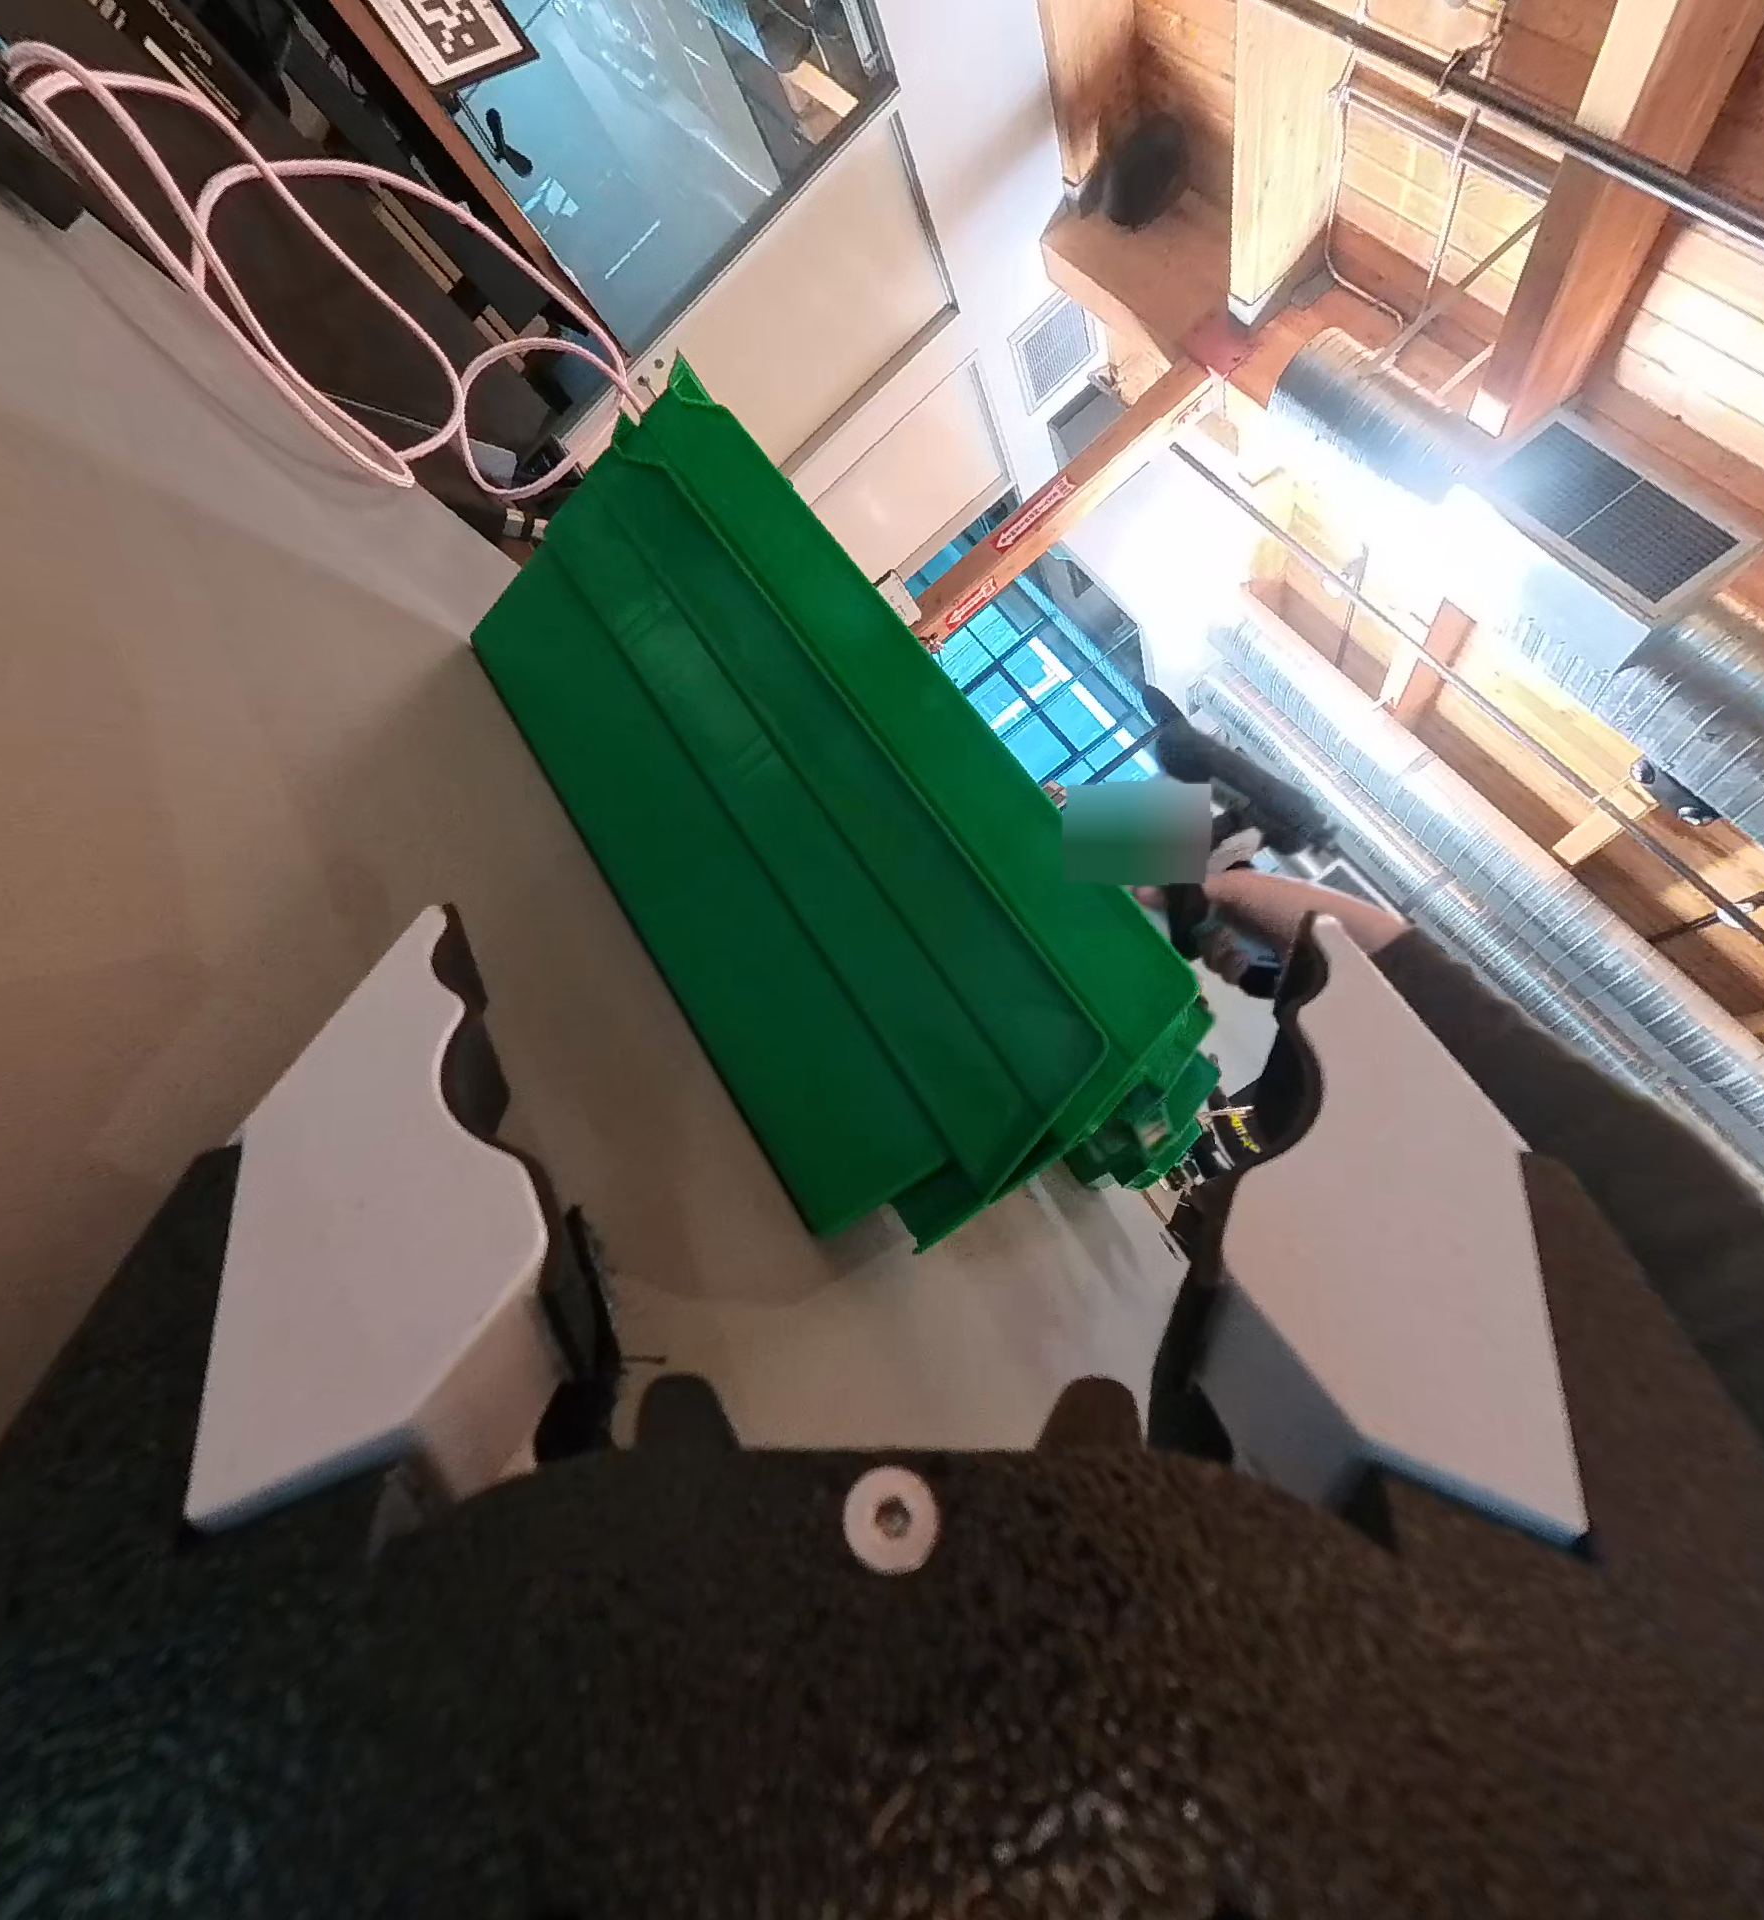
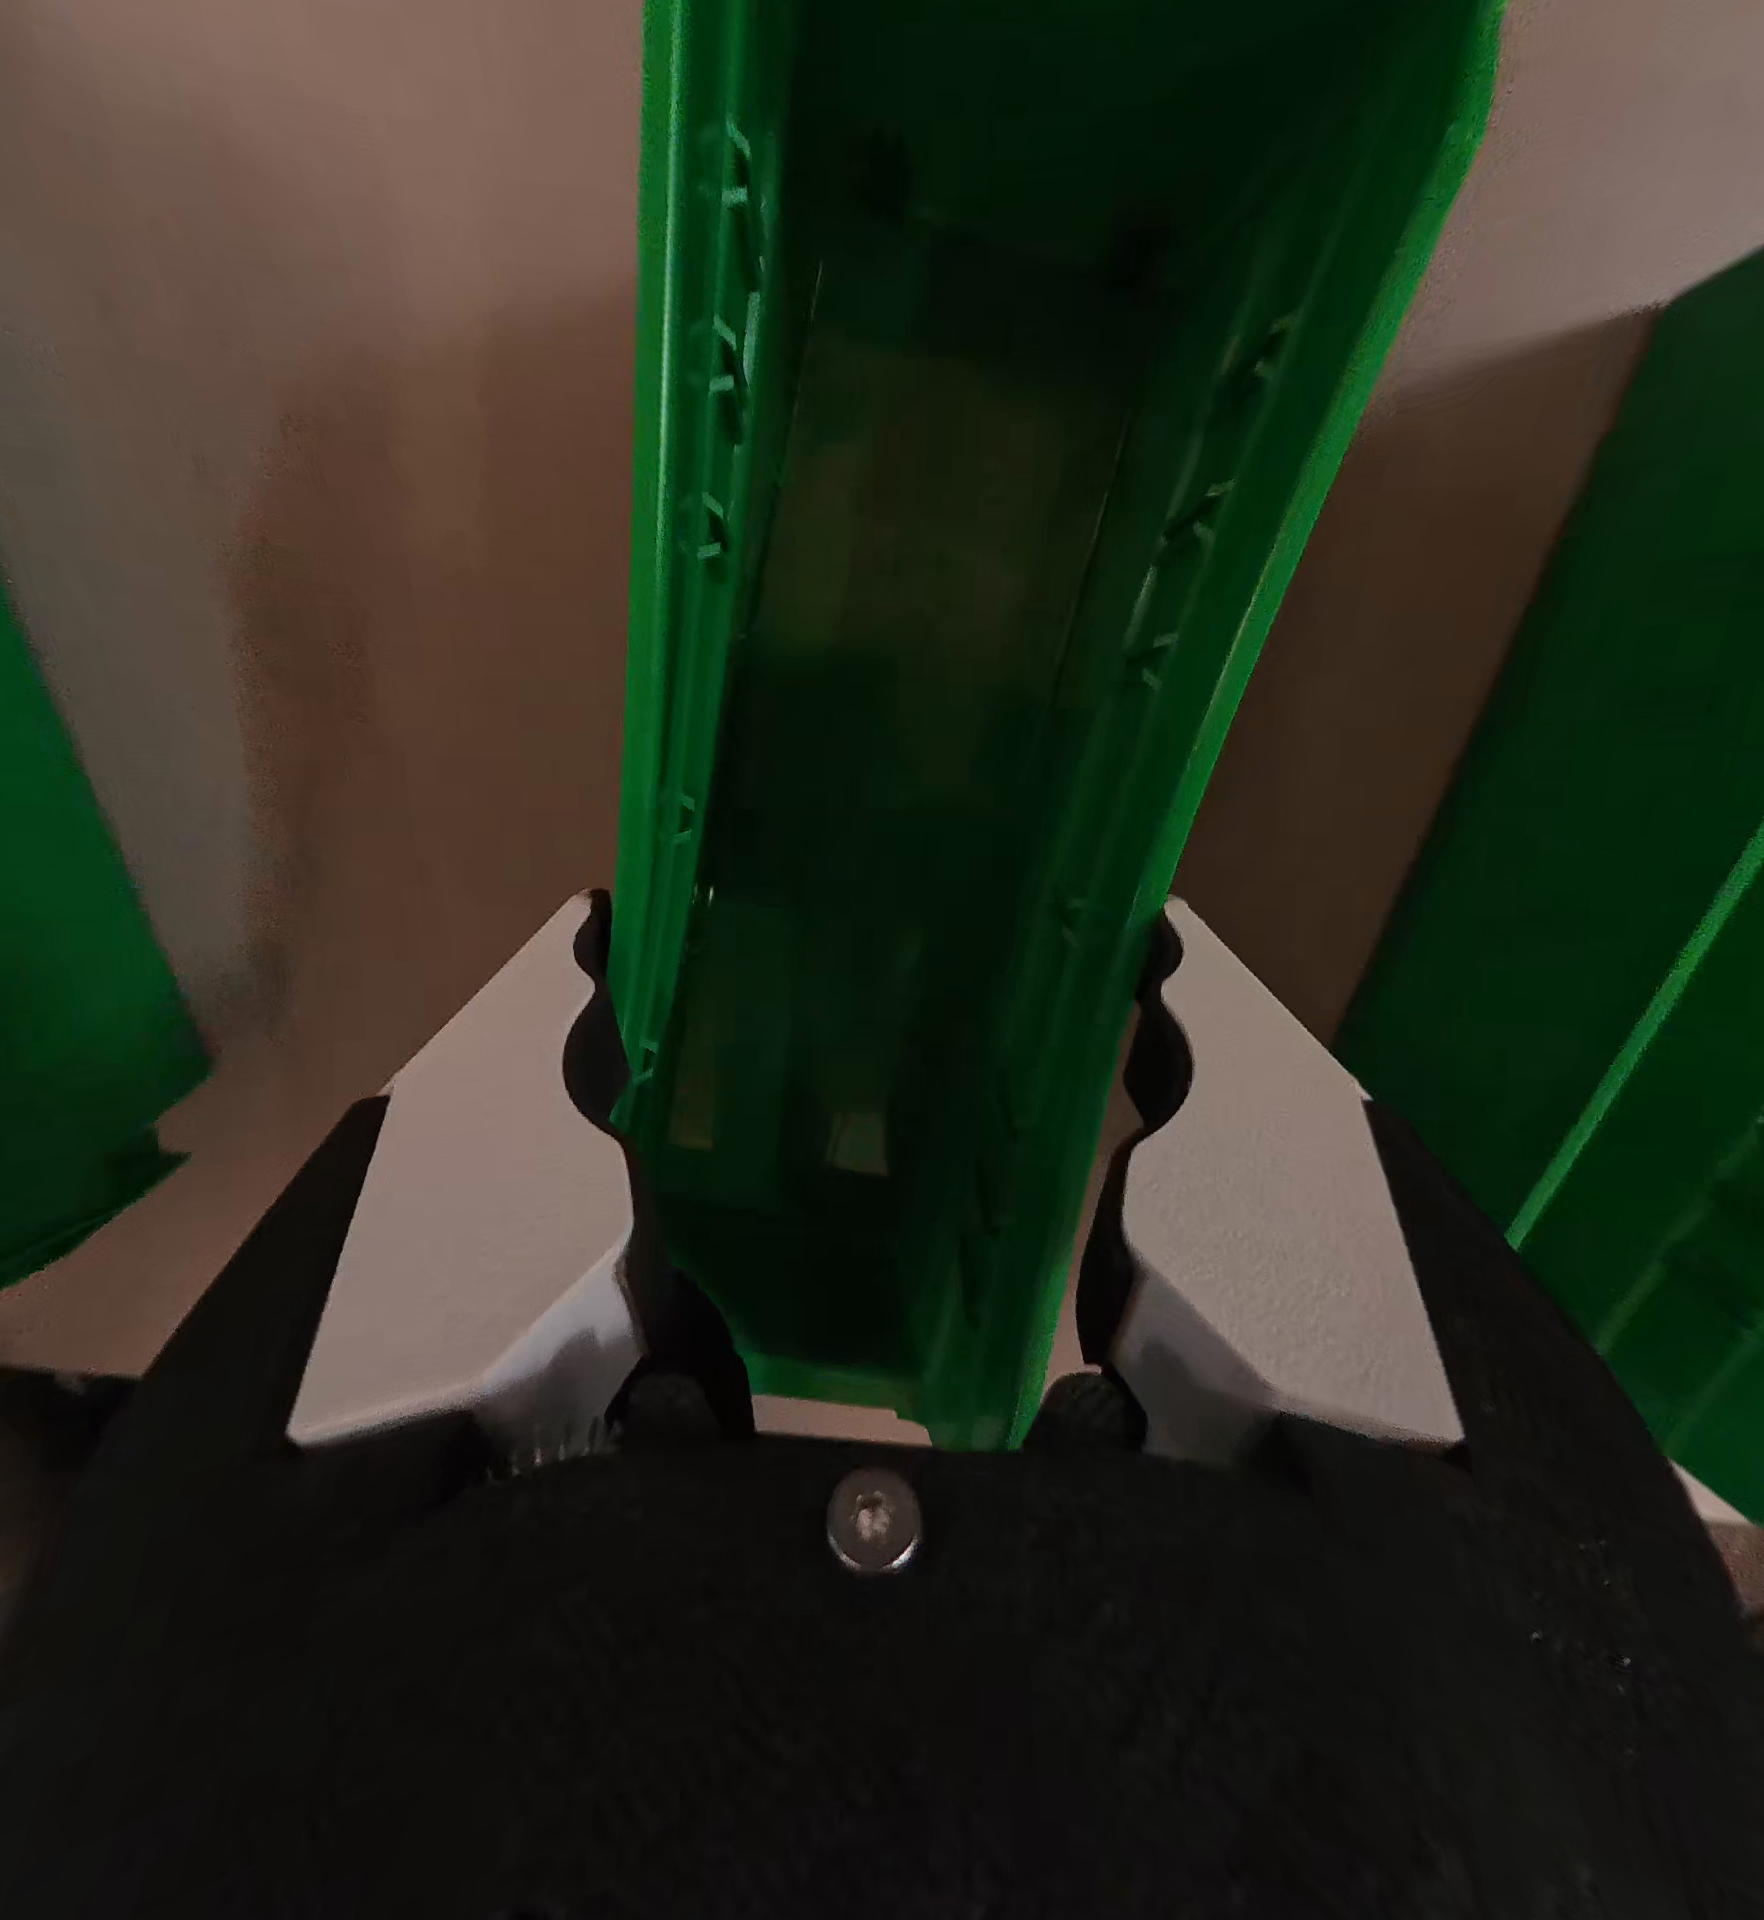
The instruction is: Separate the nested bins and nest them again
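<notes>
- left gripper [image 1: 878, 1049] rolled sideways, jaws spread, empty; nested green bins [image 1: 805, 831] frame centre
- right gripper [image 2: 883, 1049] level, clamped across green bin [image 2: 961, 623] end
- printed marker card [image 1: 452, 42] upper left; content omitted

Left gripper [image 1: 878, 1081] wide open, nothing between fingers, bare table [image 1: 161, 790] to its left side free for passage. Green bin stack [image 1: 805, 831] blocked path straight ahead. Pink cable [image 1: 265, 270] looped at table's far edge. Right gripper [image 2: 883, 1039] gap filled by held green bin [image 2: 919, 623]; more green bin walls [image 2: 1636, 883] flanked both sides, narrow bare strips between.
</notes>
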Motion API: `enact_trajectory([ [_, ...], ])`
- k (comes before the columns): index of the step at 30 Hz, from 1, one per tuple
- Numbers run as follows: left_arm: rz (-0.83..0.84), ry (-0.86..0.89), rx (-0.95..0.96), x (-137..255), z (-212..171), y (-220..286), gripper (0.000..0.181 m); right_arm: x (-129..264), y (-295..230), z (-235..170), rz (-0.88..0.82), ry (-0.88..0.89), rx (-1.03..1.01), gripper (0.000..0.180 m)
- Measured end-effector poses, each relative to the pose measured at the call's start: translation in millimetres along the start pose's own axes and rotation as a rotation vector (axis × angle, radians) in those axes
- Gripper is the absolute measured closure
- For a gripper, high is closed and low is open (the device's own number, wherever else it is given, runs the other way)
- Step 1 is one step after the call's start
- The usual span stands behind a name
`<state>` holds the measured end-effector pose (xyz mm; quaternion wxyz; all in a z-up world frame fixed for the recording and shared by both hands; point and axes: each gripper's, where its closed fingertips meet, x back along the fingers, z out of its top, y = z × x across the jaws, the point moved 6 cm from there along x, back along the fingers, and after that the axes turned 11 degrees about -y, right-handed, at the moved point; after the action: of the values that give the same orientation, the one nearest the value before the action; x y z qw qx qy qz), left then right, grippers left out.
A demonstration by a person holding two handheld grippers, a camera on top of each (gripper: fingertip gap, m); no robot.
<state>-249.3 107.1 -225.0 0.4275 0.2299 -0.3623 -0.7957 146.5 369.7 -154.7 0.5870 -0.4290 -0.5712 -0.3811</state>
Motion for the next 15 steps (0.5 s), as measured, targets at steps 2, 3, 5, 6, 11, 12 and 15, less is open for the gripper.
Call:
enact_trajectory([
  [2,-0.002,0.000,0.003,-0.1,0.1,-0.1,0.035,22.9,-18.0,1.2,-0.021,0.011,0.033,0.079],
  [3,-0.002,-0.001,0.004,-0.2,0.0,-0.2,0.035,37.0,-29.2,2.1,-0.034,0.023,0.051,0.079],
  [5,-0.004,-0.002,0.004,-0.3,-0.2,-0.1,0.034,67.2,-57.4,3.5,-0.034,0.053,0.087,0.079],
  [6,-0.004,-0.001,0.003,-0.1,-0.1,0.1,0.035,81.8,-73.9,3.9,-0.019,0.071,0.108,0.079],
  [11,-0.012,0.001,0.005,0.4,0.0,0.5,0.035,129.5,-163.7,4.4,0.114,0.158,0.224,0.079],
  [12,-0.012,0.000,0.006,0.2,-0.1,0.3,0.035,132.9,-181.5,3.8,0.131,0.166,0.248,0.079],
  [15,-0.012,-0.005,0.008,-0.3,-0.5,0.2,0.035,131.5,-230.3,1.2,0.141,0.157,0.315,0.079],
])
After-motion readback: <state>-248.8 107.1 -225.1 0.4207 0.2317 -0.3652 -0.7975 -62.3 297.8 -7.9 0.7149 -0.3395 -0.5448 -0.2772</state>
